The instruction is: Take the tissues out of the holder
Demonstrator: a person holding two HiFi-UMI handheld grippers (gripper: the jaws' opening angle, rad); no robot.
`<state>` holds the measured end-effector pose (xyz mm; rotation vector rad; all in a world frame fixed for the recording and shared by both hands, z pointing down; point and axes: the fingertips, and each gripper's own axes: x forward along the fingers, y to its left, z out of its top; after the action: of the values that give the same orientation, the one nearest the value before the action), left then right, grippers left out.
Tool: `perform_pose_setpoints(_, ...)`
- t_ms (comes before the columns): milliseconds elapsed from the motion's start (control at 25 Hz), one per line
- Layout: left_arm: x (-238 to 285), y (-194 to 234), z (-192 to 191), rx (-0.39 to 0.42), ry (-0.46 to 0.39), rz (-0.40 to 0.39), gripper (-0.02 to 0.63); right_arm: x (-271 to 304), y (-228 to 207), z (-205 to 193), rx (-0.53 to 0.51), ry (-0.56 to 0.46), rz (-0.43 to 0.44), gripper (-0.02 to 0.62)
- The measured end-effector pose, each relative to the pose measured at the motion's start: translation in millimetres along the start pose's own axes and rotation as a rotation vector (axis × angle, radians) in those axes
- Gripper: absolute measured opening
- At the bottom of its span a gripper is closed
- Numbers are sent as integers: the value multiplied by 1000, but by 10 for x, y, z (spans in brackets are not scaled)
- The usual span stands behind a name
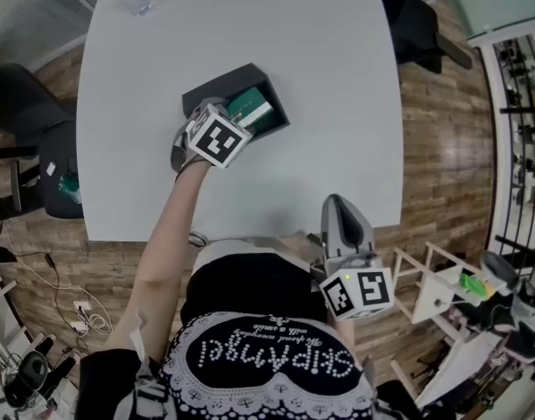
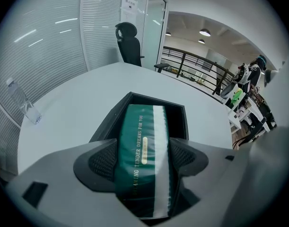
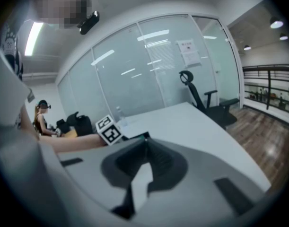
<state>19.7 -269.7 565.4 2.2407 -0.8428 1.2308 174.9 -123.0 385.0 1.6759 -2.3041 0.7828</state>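
I log the left gripper [image 2: 143, 159], jaws clamped on the green tissue pack [image 2: 142, 126] inside the black holder [image 2: 178, 119]. The right gripper [image 3: 145, 145], jaws pressed together and empty, is well apart from the holder.

You're at a pale grey table [image 1: 249, 24] on wood-plank floor [image 1: 442, 147], with a black chair [image 1: 22, 103] at the left edge, a dark shelving rack [image 1: 521, 103] far right and loose cables [image 1: 83, 318] lower left. Left gripper view: glass partitions with blinds [image 2: 40, 41] on the left, a black office chair [image 2: 130, 44] past the table's far edge, a dark railing [image 2: 196, 63] and round ceiling lights [image 2: 205, 32] upper right. Right gripper view: glass wall [image 3: 149, 74] with a posted sheet [image 3: 188, 52], and a strip light [image 3: 33, 37] upper left.
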Motion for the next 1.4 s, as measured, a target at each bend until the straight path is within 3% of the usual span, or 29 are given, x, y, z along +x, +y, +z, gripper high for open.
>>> perform_pose_setpoints(960, -52, -39, 3, 43, -22, 28, 333, 5, -20, -16, -3, 17, -31, 34)
perform_pose_setpoints(1400, -304, -81, 212, 60, -105, 72, 333, -43, -59, -8, -2, 11, -26, 34)
